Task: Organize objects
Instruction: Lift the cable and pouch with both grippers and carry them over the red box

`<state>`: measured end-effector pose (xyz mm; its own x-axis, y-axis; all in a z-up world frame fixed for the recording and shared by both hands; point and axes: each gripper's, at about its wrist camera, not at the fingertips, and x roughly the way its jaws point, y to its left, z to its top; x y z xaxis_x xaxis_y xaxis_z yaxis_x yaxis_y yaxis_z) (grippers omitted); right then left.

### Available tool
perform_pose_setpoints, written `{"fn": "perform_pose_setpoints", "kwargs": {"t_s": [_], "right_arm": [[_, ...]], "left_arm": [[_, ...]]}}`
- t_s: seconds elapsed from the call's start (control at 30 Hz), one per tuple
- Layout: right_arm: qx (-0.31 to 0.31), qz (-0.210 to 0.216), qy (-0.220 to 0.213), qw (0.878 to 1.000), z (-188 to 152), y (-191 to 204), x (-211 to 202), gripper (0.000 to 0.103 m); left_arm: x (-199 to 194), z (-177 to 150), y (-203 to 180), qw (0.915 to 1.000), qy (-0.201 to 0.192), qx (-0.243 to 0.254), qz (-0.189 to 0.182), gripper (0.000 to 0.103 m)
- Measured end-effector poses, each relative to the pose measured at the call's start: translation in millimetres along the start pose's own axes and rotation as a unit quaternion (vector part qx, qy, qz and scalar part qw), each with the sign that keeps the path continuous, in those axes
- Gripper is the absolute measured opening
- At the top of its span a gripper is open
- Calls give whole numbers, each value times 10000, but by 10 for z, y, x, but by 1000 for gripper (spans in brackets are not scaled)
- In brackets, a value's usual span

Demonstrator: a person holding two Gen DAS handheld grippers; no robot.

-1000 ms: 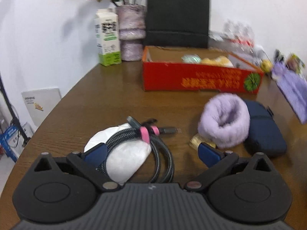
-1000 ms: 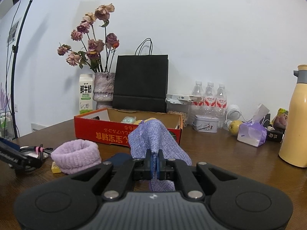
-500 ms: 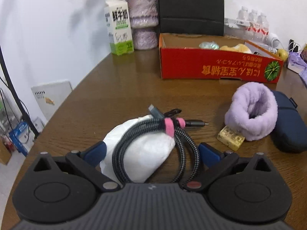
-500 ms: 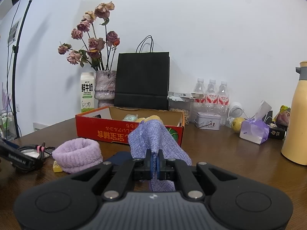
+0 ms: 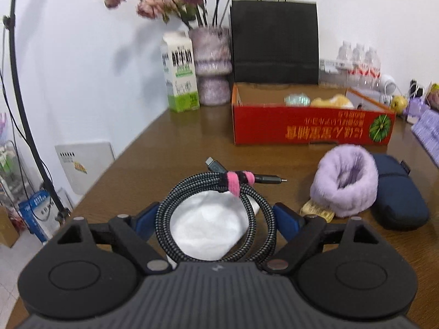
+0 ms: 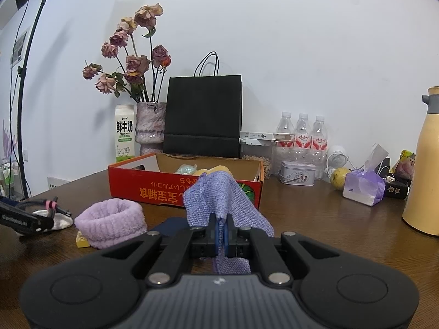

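Observation:
My left gripper (image 5: 216,220) is open, its blue pads on either side of a coiled black braided cable (image 5: 216,192) tied with a pink strap, lying on a white pouch (image 5: 208,227). My right gripper (image 6: 221,231) is shut on a purple woven cloth (image 6: 219,197) and holds it above the table. A red cardboard box (image 5: 310,128) holding a few items stands behind; it also shows in the right wrist view (image 6: 153,189). A lilac fluffy band (image 5: 345,181), a small yellow packet (image 5: 318,211) and a navy pouch (image 5: 397,194) lie to the right of the cable.
A milk carton (image 5: 181,74), a vase of dried flowers (image 5: 211,65) and a black paper bag (image 5: 274,41) stand at the back. Water bottles (image 6: 301,142), a tin (image 6: 297,172), a tissue pack (image 6: 362,186) and a yellow flask (image 6: 425,170) stand at the right.
My left gripper has moved forward over the cable, so the coil now lies between its open fingers. My right gripper has barely moved, still holding the cloth.

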<state>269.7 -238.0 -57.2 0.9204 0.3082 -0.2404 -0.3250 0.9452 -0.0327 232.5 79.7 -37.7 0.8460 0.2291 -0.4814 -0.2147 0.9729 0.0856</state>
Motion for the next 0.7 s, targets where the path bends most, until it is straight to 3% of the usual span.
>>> {"fn": "perform_pose_setpoints", "kwargs": {"t_s": [0.37, 0.7], "right_arm": [[52, 2, -132, 9999, 44, 13, -1, 3], [19, 137, -451, 9989, 379, 109, 130, 3]], "left_arm": [[-246, 369, -337, 9979, -533, 189, -304, 88], [-202, 738, -577, 9953, -781, 31, -576, 88]]}}
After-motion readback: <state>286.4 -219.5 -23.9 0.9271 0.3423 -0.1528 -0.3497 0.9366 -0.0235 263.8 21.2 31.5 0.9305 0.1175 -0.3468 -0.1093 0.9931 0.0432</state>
